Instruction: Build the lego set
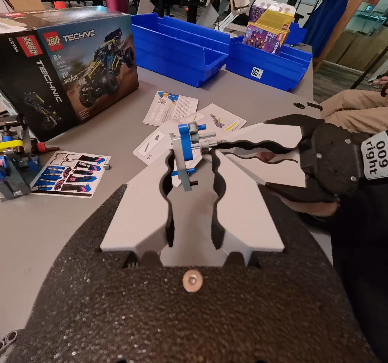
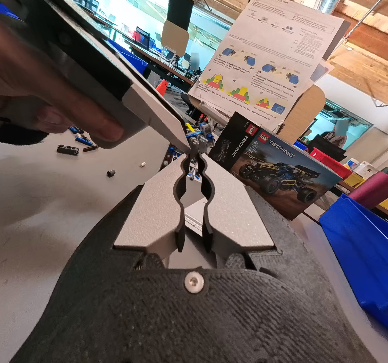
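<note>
A small sub-assembly [image 1: 185, 142], a blue plate on a grey beam with grey pins sticking out, hangs above the table. My left gripper [image 1: 192, 155] is shut on it at the fingertips, the beam lying against the left finger. My right gripper [image 1: 220, 142] comes in from the right and is shut on a grey pin [image 1: 207, 145] that sticks out of the assembly. In the right wrist view my right gripper [image 2: 194, 156] pinches the grey parts of the assembly [image 2: 199, 140], and one left finger [image 2: 163, 119] reaches in from the upper left.
The set's box [image 1: 73, 69] stands at the left, two blue bins [image 1: 178, 48] behind. A sticker sheet [image 1: 69, 174], loose leaflets [image 1: 172, 109] and a part-built model [image 1: 12, 157] lie on the grey table. Loose parts [image 2: 68, 149] are scattered. A person's leg [image 1: 357, 109] is at the right. My two grippers' fingertips are within a few centimetres of each other.
</note>
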Available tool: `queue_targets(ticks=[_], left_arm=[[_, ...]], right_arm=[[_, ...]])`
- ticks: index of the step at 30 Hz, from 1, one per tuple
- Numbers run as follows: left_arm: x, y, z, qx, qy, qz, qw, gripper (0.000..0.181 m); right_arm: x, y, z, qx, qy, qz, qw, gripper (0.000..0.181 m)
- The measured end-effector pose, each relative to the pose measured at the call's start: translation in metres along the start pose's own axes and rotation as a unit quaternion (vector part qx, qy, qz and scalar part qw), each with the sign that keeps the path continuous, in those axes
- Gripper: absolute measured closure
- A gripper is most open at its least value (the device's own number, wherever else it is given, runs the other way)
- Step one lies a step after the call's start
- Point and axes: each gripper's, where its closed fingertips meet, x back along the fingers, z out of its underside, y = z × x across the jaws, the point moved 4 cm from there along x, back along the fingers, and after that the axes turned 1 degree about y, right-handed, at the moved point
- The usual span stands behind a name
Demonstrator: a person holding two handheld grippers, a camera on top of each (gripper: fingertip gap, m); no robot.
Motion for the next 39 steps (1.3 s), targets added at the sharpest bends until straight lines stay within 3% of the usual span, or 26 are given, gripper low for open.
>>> queue_targets(ticks=[15, 18, 22, 39], left_arm=[[-0.0002, -0.0001, -0.0026, 0.011, -0.031, -0.003, 0.999, 0.152], [0.0003, 0.0006, -0.0045, 0.015, -0.034, -0.006, 0.999, 0.152], [0.0002, -0.0003, -0.0044, 0.018, -0.03, 0.003, 0.999, 0.152], [-0.0029, -0.0035, -0.0007, -0.01, -0.025, -0.025, 0.999, 0.159]], right_arm=[[0.002, 0.0004, -0.0046, 0.014, -0.02, 0.003, 1.0, 0.176], [0.0031, -0.0029, -0.0059, -0.007, -0.032, 0.008, 0.999, 0.168], [0.0016, -0.0004, -0.0029, -0.01, -0.021, -0.006, 1.0, 0.176], [0.0016, 0.0004, 0.0014, 0.043, 0.007, 0.006, 0.999, 0.176]])
